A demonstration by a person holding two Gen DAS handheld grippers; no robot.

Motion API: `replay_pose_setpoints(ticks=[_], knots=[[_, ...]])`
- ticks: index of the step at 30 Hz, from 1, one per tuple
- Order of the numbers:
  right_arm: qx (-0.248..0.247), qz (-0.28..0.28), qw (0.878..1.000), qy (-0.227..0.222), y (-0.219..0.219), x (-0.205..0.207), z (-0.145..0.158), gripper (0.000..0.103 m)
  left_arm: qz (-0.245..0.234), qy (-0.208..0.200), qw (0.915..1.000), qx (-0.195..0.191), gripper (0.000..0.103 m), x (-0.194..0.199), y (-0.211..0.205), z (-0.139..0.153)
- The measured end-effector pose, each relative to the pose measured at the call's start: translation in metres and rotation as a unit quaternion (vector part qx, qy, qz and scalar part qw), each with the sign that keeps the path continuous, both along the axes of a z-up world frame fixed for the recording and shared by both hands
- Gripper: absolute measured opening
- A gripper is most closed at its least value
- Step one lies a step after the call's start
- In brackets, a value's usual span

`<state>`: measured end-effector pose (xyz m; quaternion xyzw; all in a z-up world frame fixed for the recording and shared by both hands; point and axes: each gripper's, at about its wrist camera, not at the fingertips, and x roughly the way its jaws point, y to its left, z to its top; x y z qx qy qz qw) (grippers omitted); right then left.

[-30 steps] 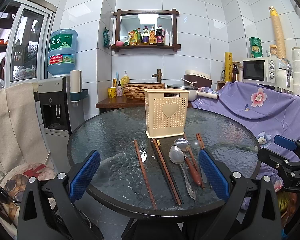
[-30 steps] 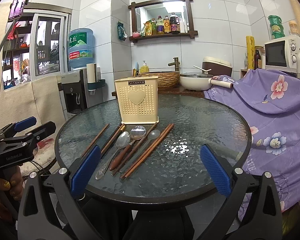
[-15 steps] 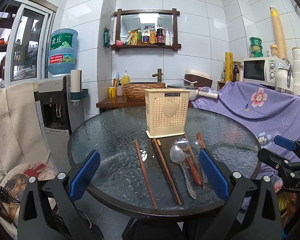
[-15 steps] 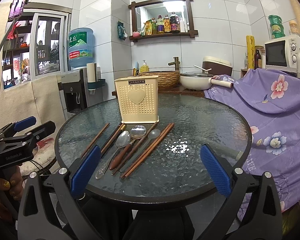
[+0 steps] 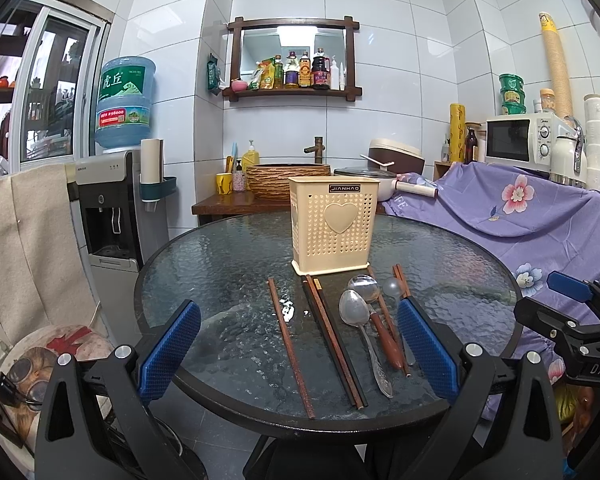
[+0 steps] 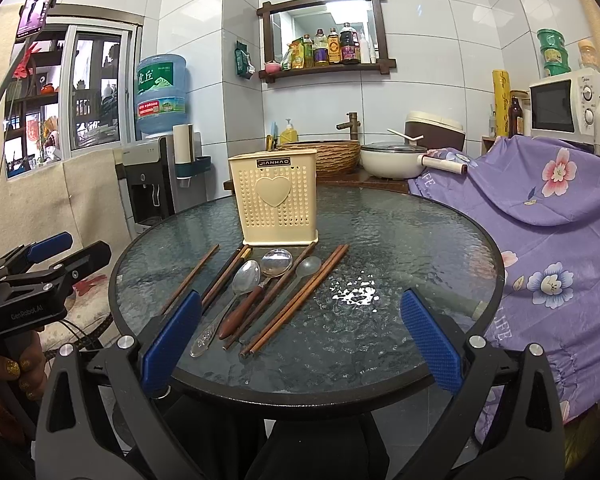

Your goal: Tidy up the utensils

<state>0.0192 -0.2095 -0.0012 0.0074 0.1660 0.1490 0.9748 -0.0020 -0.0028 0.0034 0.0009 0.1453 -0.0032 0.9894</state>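
Nothing sorted yet, as far as we can judge. Holder (image 5: 334, 224) stands upright at frame centre in the left view, and no handles show above its rim. All utensils lie flat on the glass table (image 5: 204, 264) just in front of it: single chopstick (image 5: 290, 340) leftmost, a dark pair (image 5: 332, 340) beside it, metal spoon (image 5: 360, 328), wood-handled spoon (image 5: 374, 312), clear spoon (image 6: 300, 280), more chopsticks (image 6: 300, 292) on the right. We hold both claws low at the near edge, off the table. Left gripper (image 5: 298, 350) wide, nothing in it. Right gripper (image 6: 300, 346) same, wide and bare. Whole job left: every piece still needs to go in the holder.
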Motion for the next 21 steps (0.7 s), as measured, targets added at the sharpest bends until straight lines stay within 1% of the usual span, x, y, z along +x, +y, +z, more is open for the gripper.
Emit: replay_pose_setpoints(ticks=[4, 8, 9, 10, 14, 18, 21], knots=[[0.000, 0.000, 1.000, 0.001, 0.000, 0.001, 0.000, 0.098, 0.000, 0.000, 1.0000, 0.000, 0.097, 0.000, 0.000, 0.000], [-0.003, 0.000, 1.000, 0.003, 0.002, 0.001, -0.004, 0.098, 0.003, 0.010, 0.9999, -0.003, 0.097, 0.003, 0.001, -0.002], [-0.004, -0.001, 1.000, 0.006, 0.002, 0.001, -0.004, 0.098, 0.006, 0.015, 0.9999, -0.002, 0.097, 0.005, 0.002, -0.004], [-0.006, -0.001, 1.000, 0.009, 0.004, 0.013, -0.017, 0.098, 0.008, 0.022, 0.9997, -0.003, 0.097, 0.008, 0.002, -0.006], [-0.020, -0.004, 1.000, 0.023, 0.009, 0.022, -0.019, 0.098, 0.010, 0.050, 0.9987, -0.011, 0.097, 0.019, 0.008, -0.015], [-0.038, -0.006, 0.998, 0.043, 0.017, 0.036, -0.023, 0.098, 0.010, 0.077, 0.9969, -0.009, 0.097, 0.033, 0.014, -0.022], [-0.057, -0.010, 0.996, 0.066, 0.021, 0.056, -0.025, 0.098, 0.013, 0.106, 0.9943, -0.010, 0.094, 0.049, 0.022, -0.028]])
